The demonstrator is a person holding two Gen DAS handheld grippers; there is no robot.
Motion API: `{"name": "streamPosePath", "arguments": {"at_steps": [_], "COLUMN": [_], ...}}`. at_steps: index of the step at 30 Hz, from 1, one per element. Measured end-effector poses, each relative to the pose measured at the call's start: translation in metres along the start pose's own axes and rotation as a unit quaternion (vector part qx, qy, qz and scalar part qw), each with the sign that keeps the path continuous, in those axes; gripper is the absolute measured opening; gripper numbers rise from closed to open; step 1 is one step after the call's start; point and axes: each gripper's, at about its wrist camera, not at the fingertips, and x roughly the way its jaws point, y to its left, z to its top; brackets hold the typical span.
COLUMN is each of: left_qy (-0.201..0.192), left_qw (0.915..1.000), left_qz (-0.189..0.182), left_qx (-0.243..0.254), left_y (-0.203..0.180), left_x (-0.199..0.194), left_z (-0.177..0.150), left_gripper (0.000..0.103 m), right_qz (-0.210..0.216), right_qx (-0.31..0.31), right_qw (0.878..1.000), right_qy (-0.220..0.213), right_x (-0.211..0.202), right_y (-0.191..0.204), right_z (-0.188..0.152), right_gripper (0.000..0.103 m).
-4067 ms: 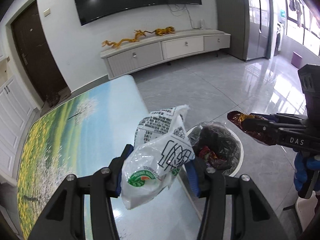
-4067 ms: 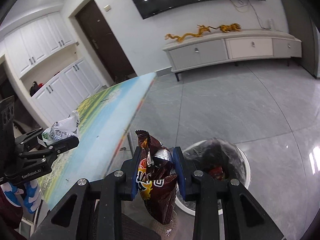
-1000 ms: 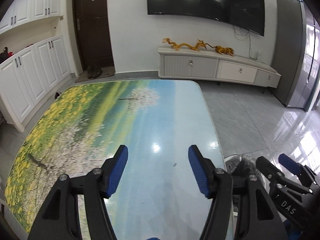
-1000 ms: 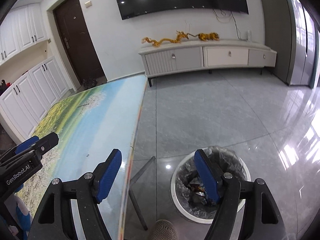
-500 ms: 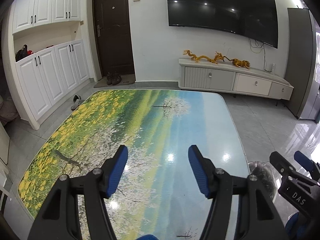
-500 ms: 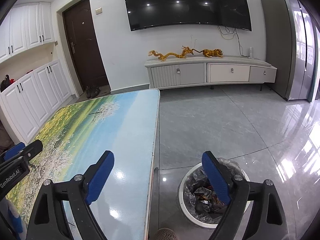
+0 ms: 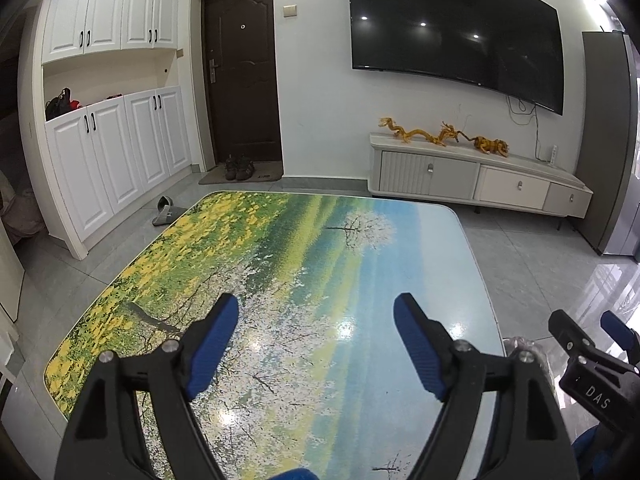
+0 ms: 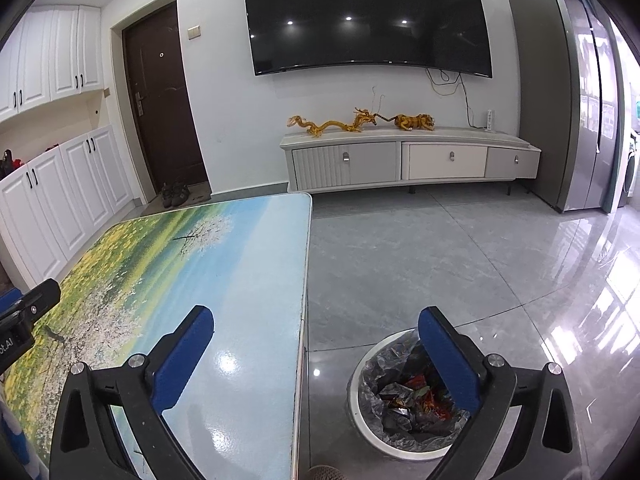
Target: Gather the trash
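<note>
My left gripper (image 7: 316, 312) is open and empty above the near part of the landscape-printed table (image 7: 280, 264). My right gripper (image 8: 316, 320) is open and empty, held over the table's right edge (image 8: 240, 280) and the floor. A white trash bin (image 8: 408, 452) with a black liner stands on the floor right of the table; it holds several crumpled wrappers (image 8: 416, 392). The right gripper also shows at the right edge of the left wrist view (image 7: 592, 340), and the left one at the left edge of the right wrist view (image 8: 24, 320). No trash shows on the table.
A white TV cabinet (image 8: 408, 160) with golden dragon figures stands against the far wall under a large TV (image 8: 368, 20). White cupboards (image 7: 112, 160) and a dark door (image 7: 240, 72) are at the left. A grey fridge (image 8: 568, 100) stands at the right. Slippers (image 7: 164, 210) lie on the floor.
The white bag and the brown snack packet held 4 seconds ago are gone from both grippers. Both grippers have opened wide and pulled back and up from the bin, facing the room.
</note>
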Motion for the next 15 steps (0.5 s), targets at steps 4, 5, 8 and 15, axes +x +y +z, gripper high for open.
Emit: {"name": "streamPosePath", "arguments": {"at_steps": [4, 5, 8, 15], "left_qy": [-0.005, -0.007, -0.009, -0.009], "left_qw": [1.0000, 1.0000, 1.0000, 1.0000], "left_qz": [0.002, 0.003, 0.002, 0.000], "left_qx": [0.000, 0.000, 0.001, 0.002], "left_y": [0.0009, 0.0004, 0.0003, 0.0002], "left_x": [-0.0030, -0.0037, -0.0054, -0.0041], "left_z": [0.0001, 0.0001, 0.0004, -0.0006], "left_gripper": [0.085, 0.085, 0.087, 0.088], "right_qz": [-0.003, -0.003, -0.004, -0.012], "right_qx": [0.005, 0.006, 0.005, -0.001], "right_qw": [1.000, 1.000, 1.000, 1.000], "right_qy": [-0.001, -0.002, -0.002, -0.017], "right_x": [-0.0003, -0.0006, -0.0013, -0.0081], "right_y": [-0.0028, -0.0031, -0.0034, -0.0025], "right_z": [-0.0005, -0.0008, -0.0018, -0.0024], "right_gripper": [0.103, 0.103, 0.103, 0.103]}}
